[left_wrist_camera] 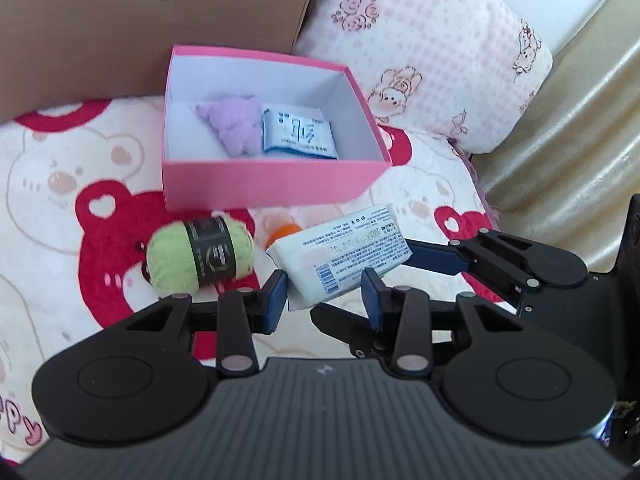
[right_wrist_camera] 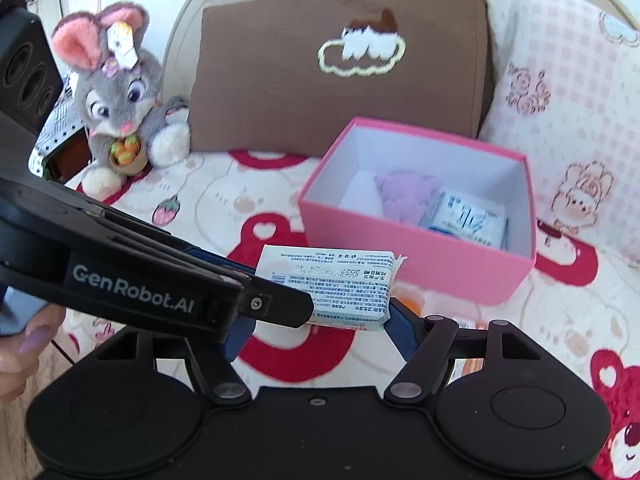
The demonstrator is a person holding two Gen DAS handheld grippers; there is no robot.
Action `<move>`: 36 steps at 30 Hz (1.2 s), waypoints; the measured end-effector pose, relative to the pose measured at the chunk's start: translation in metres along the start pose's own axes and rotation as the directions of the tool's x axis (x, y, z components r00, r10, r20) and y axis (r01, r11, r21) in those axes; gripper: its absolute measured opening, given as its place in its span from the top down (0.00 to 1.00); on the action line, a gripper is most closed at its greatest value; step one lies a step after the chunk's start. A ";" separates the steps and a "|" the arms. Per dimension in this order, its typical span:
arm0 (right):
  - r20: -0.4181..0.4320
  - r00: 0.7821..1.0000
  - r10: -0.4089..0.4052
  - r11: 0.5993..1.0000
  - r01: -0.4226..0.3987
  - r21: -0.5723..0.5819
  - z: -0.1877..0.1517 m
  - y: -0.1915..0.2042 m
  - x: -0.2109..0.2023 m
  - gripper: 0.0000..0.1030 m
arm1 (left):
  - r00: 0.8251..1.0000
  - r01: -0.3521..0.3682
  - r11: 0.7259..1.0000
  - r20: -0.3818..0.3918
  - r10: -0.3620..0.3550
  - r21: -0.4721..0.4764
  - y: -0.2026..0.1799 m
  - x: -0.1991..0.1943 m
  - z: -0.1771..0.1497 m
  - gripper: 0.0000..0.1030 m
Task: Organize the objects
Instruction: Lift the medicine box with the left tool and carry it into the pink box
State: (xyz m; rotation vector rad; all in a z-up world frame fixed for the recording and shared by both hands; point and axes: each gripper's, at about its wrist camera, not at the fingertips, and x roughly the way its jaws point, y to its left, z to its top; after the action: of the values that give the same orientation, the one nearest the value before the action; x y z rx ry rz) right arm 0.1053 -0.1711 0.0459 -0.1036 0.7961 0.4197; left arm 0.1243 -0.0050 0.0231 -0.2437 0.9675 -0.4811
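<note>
Tissue pack (left_wrist_camera: 340, 256) partly hidden between hand-held grippers, orange object (left_wrist_camera: 282, 232) mostly covered

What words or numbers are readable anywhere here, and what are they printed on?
"GenRobot.AI": on the side of the left gripper.
"PPY": pink letters on the bear-print blanket, cut off by the frame edge.
White tissue pack: fine print and barcode, too small to read.
Blue tissue pack in the pink box: characters blurred.
Green yarn ball band: unreadable.

Bed, bear-print blanket (left_wrist_camera: 48, 184): pink box (left_wrist_camera: 256, 184), green yarn ball (left_wrist_camera: 176, 260), brown pillow (right_wrist_camera: 320, 92), bunny plush (right_wrist_camera: 120, 104).
</note>
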 end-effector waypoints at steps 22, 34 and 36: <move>0.064 0.998 0.012 0.998 -0.016 0.056 0.092 -0.056 0.054 0.26 | 0.997 -0.035 0.997 0.064 0.039 -0.067 0.021 0.048 0.117 0.63; 0.042 0.998 0.051 0.993 -0.055 0.104 0.101 -0.086 0.097 0.26 | 0.997 -0.046 0.994 0.063 0.052 -0.103 0.039 0.093 0.137 0.63; 0.032 0.997 0.065 0.990 -0.069 0.124 0.096 -0.094 0.109 0.27 | 0.997 -0.044 0.993 0.052 0.051 -0.113 0.046 0.104 0.136 0.63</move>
State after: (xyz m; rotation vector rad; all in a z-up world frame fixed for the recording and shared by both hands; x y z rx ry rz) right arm 0.2754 -0.1973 0.0296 0.0458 0.7978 0.4327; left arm 0.3004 -0.0189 0.0038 -0.3325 0.9453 -0.3751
